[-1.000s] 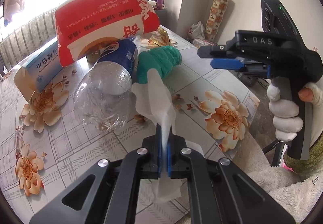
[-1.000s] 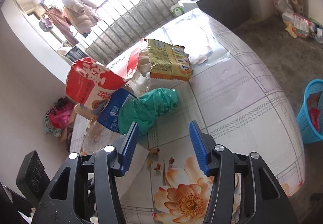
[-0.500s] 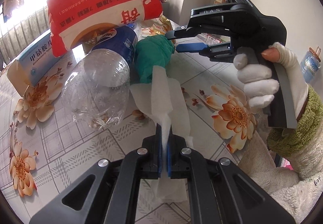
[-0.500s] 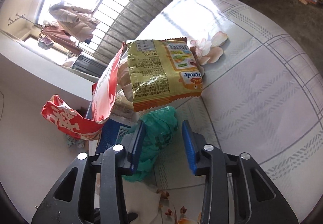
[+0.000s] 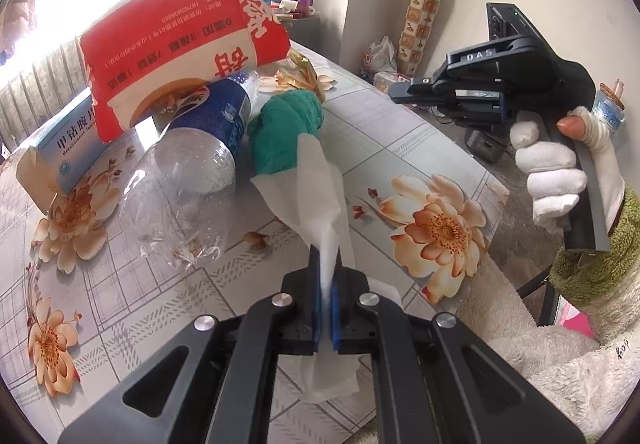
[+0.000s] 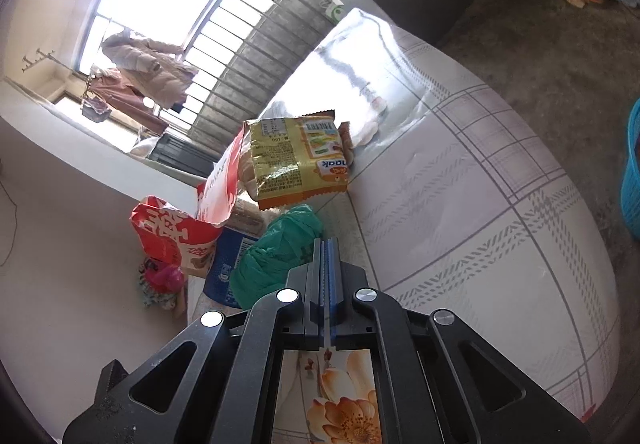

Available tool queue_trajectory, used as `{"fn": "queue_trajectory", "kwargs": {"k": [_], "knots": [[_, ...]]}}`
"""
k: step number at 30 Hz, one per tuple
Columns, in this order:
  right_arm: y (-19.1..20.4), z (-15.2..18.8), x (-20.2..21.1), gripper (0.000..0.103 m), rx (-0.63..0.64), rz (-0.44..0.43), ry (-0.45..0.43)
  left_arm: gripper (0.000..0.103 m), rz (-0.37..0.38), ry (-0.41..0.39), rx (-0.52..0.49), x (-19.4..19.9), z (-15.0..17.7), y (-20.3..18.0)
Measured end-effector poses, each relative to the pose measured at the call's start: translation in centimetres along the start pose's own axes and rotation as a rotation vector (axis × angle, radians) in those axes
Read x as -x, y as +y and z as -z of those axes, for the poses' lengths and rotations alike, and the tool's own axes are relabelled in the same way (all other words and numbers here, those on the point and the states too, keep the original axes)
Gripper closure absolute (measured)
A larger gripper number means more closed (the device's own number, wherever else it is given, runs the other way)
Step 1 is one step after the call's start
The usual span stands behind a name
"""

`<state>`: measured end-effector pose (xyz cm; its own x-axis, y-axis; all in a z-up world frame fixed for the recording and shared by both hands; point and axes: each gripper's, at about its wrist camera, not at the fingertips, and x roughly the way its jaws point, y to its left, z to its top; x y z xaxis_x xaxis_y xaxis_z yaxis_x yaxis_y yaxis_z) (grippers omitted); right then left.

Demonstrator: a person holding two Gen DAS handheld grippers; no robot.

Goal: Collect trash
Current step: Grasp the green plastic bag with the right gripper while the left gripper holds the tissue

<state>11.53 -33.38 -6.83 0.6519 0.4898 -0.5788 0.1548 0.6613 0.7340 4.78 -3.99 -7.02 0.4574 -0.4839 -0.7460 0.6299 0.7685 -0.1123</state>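
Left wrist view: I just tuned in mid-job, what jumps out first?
The left gripper at bottom centre is shut on a white tissue that fans up over the floral table. Behind it lies a heap of trash: a big red bag over a clear plastic bottle, with a green wad beside it. At right, a gloved hand holds the right gripper, jaws together.

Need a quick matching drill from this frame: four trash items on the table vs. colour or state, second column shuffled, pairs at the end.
Items:
1. tissue
2. plastic bottle
3. crumpled bag
4. snack packet

States:
A. yellow, leaning on the pile
B. white, pinched in the left tool
C. teal, balled up
D. clear, lying on its side, blue label

Pairs: 1-B, 2-D, 3-C, 4-A
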Motion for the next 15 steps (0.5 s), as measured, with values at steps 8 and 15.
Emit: {"fn": "queue_trajectory", "kwargs": {"k": [8,15], "knots": [[2.2,0.3,-5.2,0.054,-0.099,-0.081,0.121,0.099,-0.011,0.016,0.040,0.1,0.6,0.5],[2.9,0.6,-9.1,0.051,-0.173,-0.098,0.219,0.099,-0.008,0.024,0.075,0.0,1.0,1.5]]}}
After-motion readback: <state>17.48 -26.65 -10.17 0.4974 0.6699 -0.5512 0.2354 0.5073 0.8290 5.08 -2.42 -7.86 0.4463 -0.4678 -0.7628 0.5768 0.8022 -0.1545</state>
